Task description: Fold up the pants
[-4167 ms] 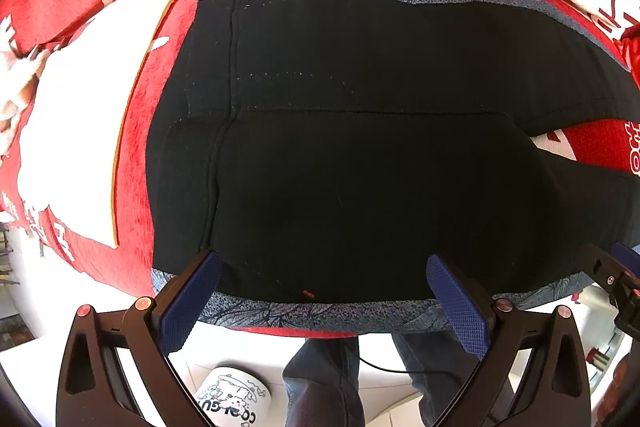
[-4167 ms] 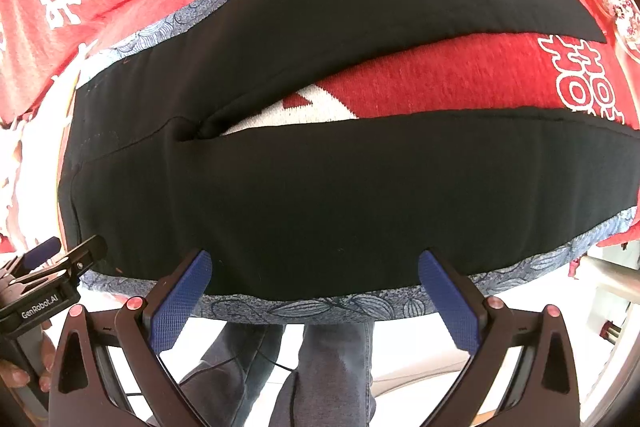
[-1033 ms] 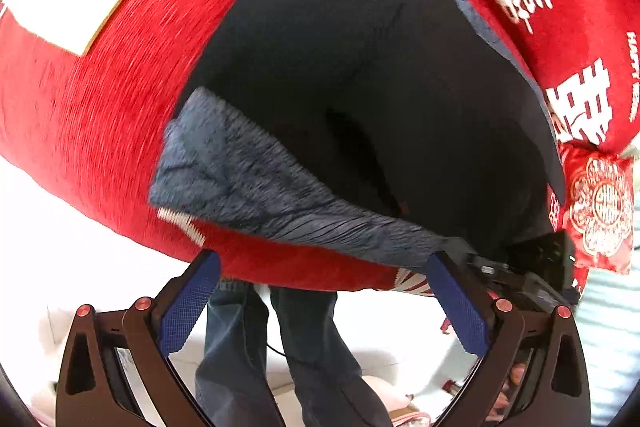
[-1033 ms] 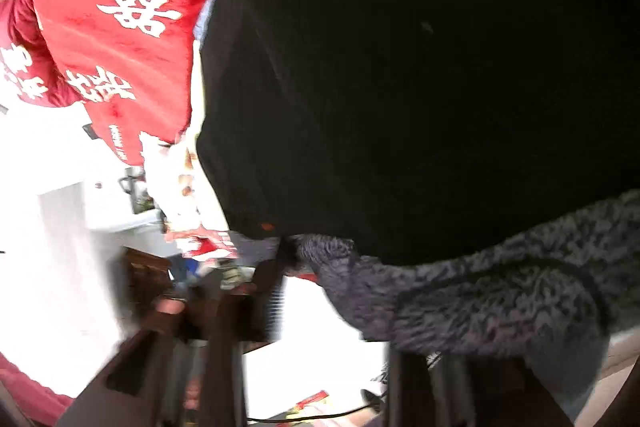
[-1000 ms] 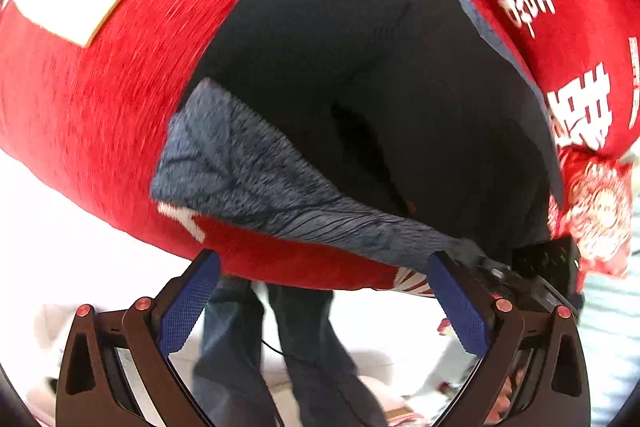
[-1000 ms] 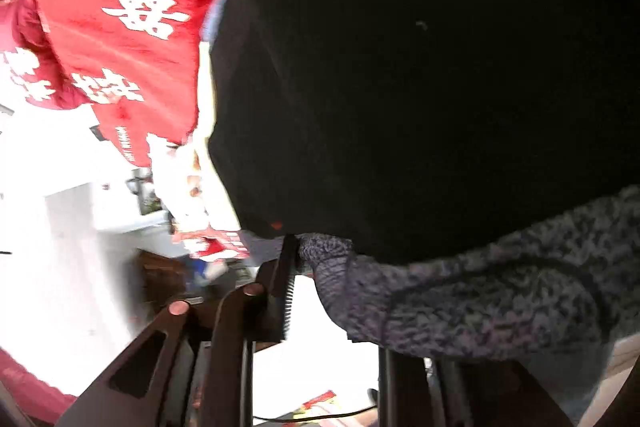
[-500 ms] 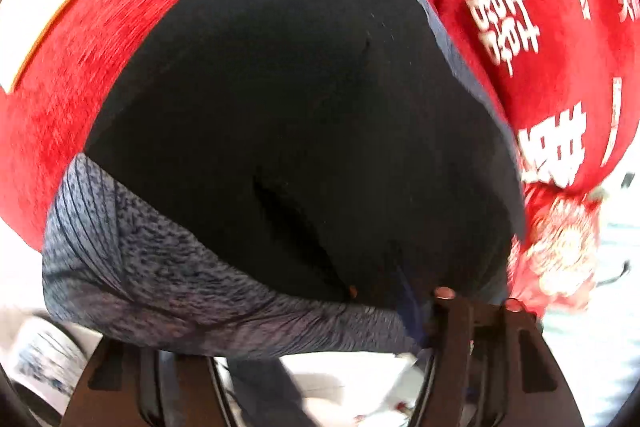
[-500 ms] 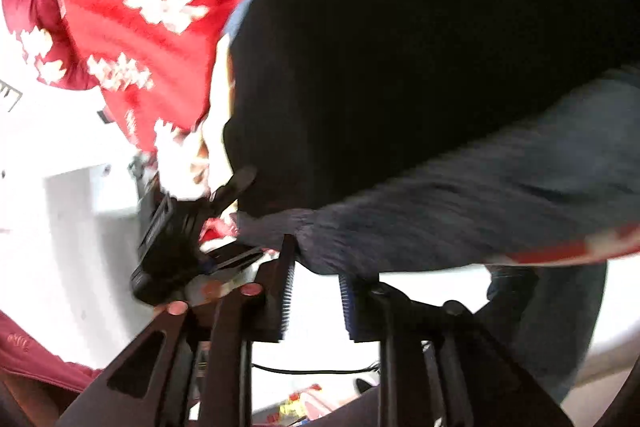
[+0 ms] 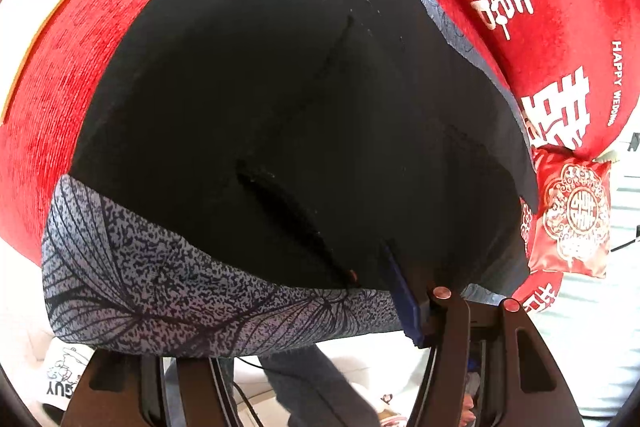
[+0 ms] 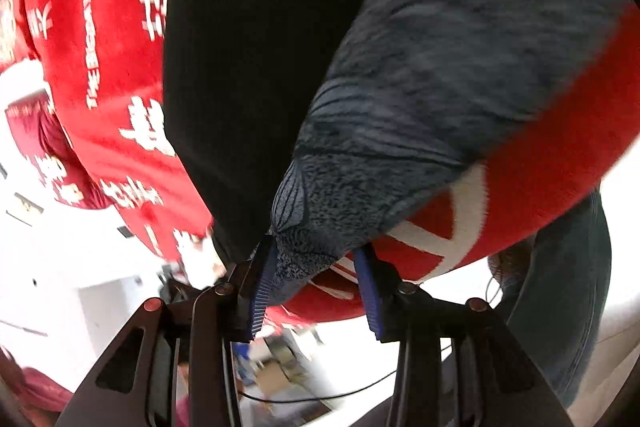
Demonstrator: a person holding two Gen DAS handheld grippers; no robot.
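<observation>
The black pants (image 9: 288, 99) lie over the red blanket (image 9: 80, 75) at frame centre, their grey patterned waistband (image 9: 168, 291) pinched at the bottom by the left gripper (image 9: 280, 339) to lift it for folding, while the right gripper (image 10: 316, 291) is opening around the band's corner.

The pants (image 9: 280, 99) are lying spread on top of the blanket (image 9: 80, 75). A small pillow (image 9: 572, 219) is sitting on the right, just beside the pants. The patterned band (image 9: 180, 291) of the pants is running along their near edge. The person's legs (image 9: 320, 387) are standing below that edge. A slipper (image 9: 60, 379) is lying on the floor at the lower left.
</observation>
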